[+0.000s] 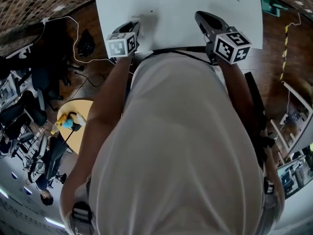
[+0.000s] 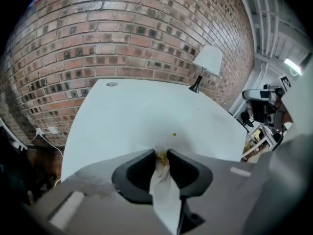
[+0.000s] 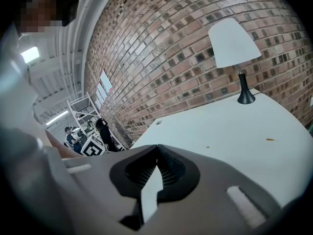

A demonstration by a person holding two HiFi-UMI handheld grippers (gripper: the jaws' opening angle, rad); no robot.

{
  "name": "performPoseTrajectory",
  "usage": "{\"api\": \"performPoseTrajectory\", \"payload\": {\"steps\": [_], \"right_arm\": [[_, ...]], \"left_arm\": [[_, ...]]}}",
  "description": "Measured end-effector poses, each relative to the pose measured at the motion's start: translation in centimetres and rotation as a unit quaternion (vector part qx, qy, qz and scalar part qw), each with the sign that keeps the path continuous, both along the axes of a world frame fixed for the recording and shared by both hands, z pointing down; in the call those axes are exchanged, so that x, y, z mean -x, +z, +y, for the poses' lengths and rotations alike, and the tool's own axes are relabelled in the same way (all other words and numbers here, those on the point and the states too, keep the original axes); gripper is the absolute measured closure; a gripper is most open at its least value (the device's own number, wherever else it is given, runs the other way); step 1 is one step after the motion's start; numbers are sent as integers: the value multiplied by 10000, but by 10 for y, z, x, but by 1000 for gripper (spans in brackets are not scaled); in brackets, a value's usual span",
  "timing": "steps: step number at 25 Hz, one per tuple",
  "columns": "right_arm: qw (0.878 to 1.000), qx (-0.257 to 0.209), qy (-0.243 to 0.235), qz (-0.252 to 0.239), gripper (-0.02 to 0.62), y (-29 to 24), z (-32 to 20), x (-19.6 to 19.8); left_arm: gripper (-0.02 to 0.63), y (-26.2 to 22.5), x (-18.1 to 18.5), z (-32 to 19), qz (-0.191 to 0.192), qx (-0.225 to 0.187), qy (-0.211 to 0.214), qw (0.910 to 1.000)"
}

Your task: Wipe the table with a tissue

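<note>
The person's pale shirt (image 1: 181,146) fills the head view, smooth and a little creased. Beyond it both arms reach to the near edge of the white desk (image 1: 176,9). The left claw (image 1: 135,23) and the right claw (image 1: 205,17) are over that edge, well apart, each with its marker cube behind. The tissue is not to be made out from here. The desk top looks flat, matt and nearly clean in this view.

In the left gripper view the left claw (image 2: 162,155) is grasping the tissue (image 2: 166,195). The dark, rounded jaws press on it from both sides. The tissue is thin, soft and crumpled. Its long white tail hangs back toward the camera, and its small tip, stained yellowish, is at the jaw tips just over the desk. I judge from the stain that some wiping is done. One small yellow speck (image 2: 174,134) lies on the desk just ahead of the tip, so this spot is left to wipe. Behind are a lamp (image 2: 206,65) with a white shade and a rough brick wall (image 2: 122,33).

In the right gripper view the right claw (image 3: 157,148) is clenched, its ribbed jaw tips meeting with no thing between them. The pale sliver below seems to be part of the claw itself. On the smooth desk a few tiny brownish specks (image 3: 270,139) are seen, so the work seems about midway.
</note>
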State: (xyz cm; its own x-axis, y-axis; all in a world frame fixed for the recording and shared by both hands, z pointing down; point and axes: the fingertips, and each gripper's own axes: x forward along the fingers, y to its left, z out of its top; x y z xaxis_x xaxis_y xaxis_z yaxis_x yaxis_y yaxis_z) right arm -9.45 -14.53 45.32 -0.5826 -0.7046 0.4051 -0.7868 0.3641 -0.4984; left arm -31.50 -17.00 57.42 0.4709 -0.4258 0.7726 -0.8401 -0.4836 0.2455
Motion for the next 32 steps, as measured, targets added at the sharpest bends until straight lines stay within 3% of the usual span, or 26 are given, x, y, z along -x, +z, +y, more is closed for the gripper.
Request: {"api": "performPoseTrajectory", "payload": {"steps": [5,8,13,22,32], "right_arm": [[9999,111,36,-113,588,7,0,-26],[9997,181,100,-145,588,11,3,-40],[9992,216,230,-236,588,14,8,-59],[9983,170,389,-391,588,13,9,-81],[9977,181,435,-482,588,14,11,-101]], "left_arm": [[517,16,-10,-18,-480,2,-172,9987],[517,29,-15,-22,-561,42,-355,9978],[520,29,-17,-22,-831,-229,-584,9946],[531,29,-27,-21,-1080,-107,-1185,9870],[531,29,-62,-29,-1127,-38,-927,9893]]}}
